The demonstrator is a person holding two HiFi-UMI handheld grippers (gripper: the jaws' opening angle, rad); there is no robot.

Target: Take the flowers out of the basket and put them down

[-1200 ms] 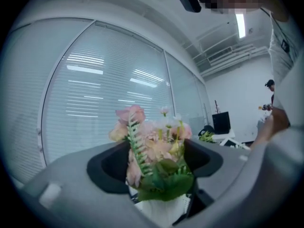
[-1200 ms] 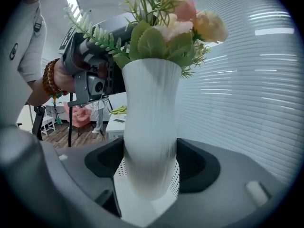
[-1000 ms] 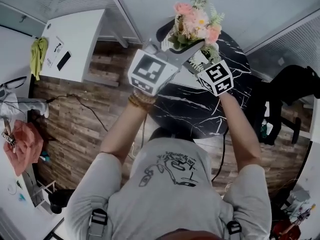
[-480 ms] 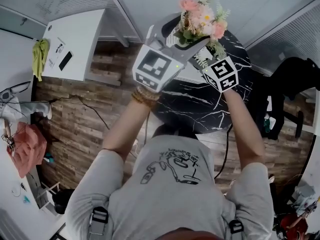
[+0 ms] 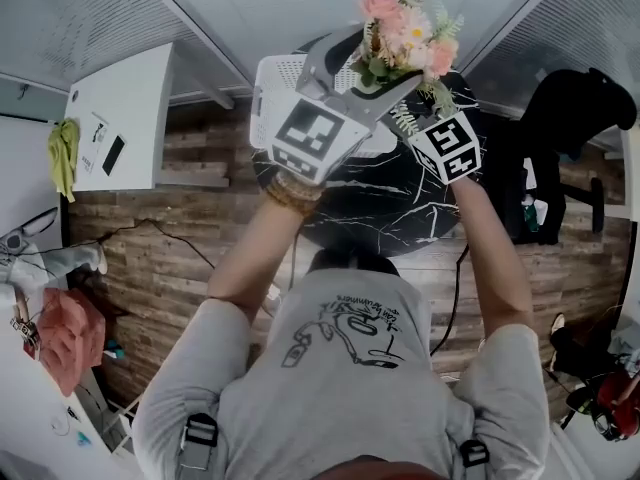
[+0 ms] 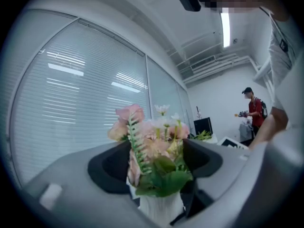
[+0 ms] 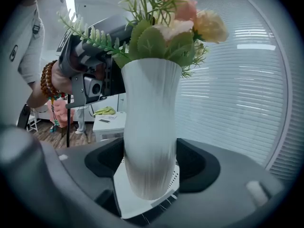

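A bunch of pink and cream flowers point(image 5: 405, 30) in a ribbed white vase point(image 7: 149, 127) is held up in the air above the black marble table point(image 5: 400, 208). My left gripper point(image 5: 372, 66) is shut on the leafy bunch point(image 6: 152, 141) just above the vase's mouth point(image 6: 161, 208). From the other side, my right gripper point(image 5: 415, 108) is shut on the vase's body, with a pad point(image 7: 192, 163) against each side. The white basket point(image 5: 268, 88) stands on the table's far left, partly hidden behind the left gripper. In the right gripper view the left gripper point(image 7: 90, 65) shows behind the foliage point(image 7: 175, 23).
A white desk point(image 5: 125, 118) with small items stands at the left on the wooden floor. A black chair with dark cloth point(image 5: 570, 98) is at the right of the table. Window blinds run behind the table. A person in red point(image 6: 256, 110) stands far off.
Both grippers keep their hold and the flowers have risen slightly. The head view has swung, and the white basket now shows behind the left gripper.
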